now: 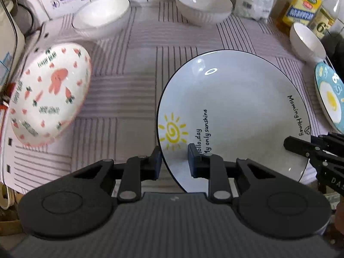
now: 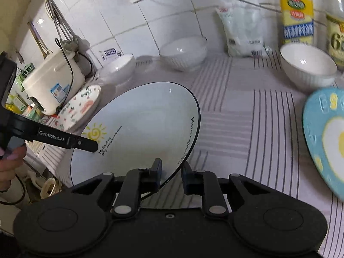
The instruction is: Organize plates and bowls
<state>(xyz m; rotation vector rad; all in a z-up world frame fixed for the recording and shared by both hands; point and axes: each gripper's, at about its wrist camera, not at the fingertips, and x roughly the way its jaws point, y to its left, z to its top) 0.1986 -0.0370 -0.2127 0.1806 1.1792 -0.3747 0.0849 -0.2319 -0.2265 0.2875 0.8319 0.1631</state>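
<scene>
A white sun-printed plate (image 1: 234, 116) is clamped by its rim between the nearly closed jaws of both the left gripper (image 1: 174, 161) and right gripper (image 2: 171, 174), while beyond the jaws three white bowls (image 1: 204, 5) and two patterned plates (image 1: 50, 94) lie scattered, unstacked.

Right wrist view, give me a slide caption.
Both tools, right and left, grip the sun-print plate by opposite rims above the striped cloth.

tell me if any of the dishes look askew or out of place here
The rabbit-print dish at the far left sits tilted, propped against the white cooker rather than flat. The sun plate is also off level, pinched at opposite rims by both grippers.
</scene>
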